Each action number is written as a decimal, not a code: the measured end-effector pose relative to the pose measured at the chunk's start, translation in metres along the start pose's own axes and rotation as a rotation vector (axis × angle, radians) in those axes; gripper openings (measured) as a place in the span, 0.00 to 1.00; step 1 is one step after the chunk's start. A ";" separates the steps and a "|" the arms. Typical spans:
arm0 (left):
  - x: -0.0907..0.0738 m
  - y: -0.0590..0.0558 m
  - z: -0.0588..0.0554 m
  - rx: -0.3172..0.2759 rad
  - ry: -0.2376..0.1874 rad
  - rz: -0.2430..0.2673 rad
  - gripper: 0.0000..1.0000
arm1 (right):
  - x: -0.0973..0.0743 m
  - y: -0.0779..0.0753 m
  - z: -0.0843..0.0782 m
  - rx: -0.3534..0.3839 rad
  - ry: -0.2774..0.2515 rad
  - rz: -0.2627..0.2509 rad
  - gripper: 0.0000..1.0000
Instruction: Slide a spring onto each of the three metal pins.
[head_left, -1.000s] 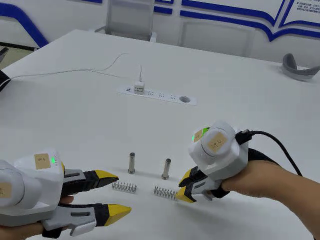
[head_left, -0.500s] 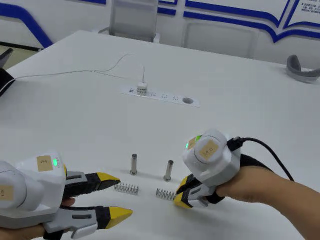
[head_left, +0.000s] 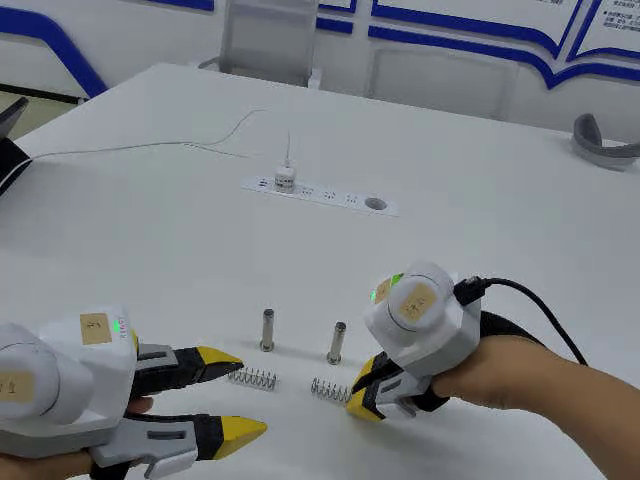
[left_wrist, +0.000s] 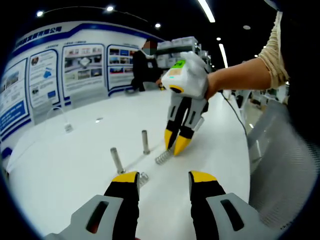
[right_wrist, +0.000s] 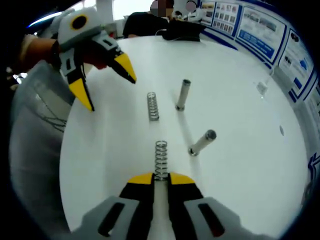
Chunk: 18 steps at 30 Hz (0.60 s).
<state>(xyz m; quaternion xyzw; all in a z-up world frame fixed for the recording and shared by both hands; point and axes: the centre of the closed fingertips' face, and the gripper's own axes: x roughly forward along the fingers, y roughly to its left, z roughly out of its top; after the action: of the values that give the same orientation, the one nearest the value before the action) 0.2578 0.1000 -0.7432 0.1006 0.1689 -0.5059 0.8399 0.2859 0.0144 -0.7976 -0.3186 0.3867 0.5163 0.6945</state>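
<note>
Pickup is the step we are judging to be in hand. In the head view the right gripper (head_left: 362, 392) is holding its jaws narrow on the near end of a spring (head_left: 328, 388). The spring is lying flat on the table (head_left: 150, 230) and pointing away from those tips toward the left gripper (head_left: 238, 396). That gripper is hovering with jaws wide and gripping nothing, and a second spring (head_left: 252, 378) is lying just off its upper tip. Two pins are standing upright just behind the springs. The near pin (head_left: 337, 342) is just beside the right gripper, and the far pin (head_left: 267, 330) is beyond the left gripper's tips. We are making out no third pin.

In the left gripper view the second spring (left_wrist: 142, 178) is lying just off one wide jaw. Straight ahead, the right gripper (left_wrist: 178, 141) is pointing down at its spring (left_wrist: 163, 157).

In the right gripper view the spring (right_wrist: 160, 159) is running straight out from between the narrow jaws. The near pin (right_wrist: 202, 141) is standing just to one side of it.

We are judging that the next move calls for lifting the spring, turning it upright and centring it over the near pin's top. The table's edge is running near both grippers on the person's side. Ahead of the jaws the table is lying open as far as the power strip (head_left: 320, 193). The tight spot is between the two grippers.
</note>
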 end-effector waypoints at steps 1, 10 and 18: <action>0.001 0.000 0.000 0.003 0.001 -0.003 0.40 | -0.001 0.000 0.000 -0.002 0.000 0.000 0.12; 0.022 -0.017 0.005 0.078 0.029 -0.081 0.40 | -0.025 0.011 0.008 -0.033 -0.018 0.006 0.12; 0.036 -0.028 0.013 0.140 0.033 -0.135 0.39 | -0.041 0.025 0.016 -0.082 -0.015 0.031 0.12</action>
<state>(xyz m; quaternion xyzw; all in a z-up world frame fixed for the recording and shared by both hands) 0.2512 0.0536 -0.7448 0.1557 0.1535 -0.5700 0.7920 0.2587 0.0154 -0.7554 -0.3370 0.3650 0.5446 0.6757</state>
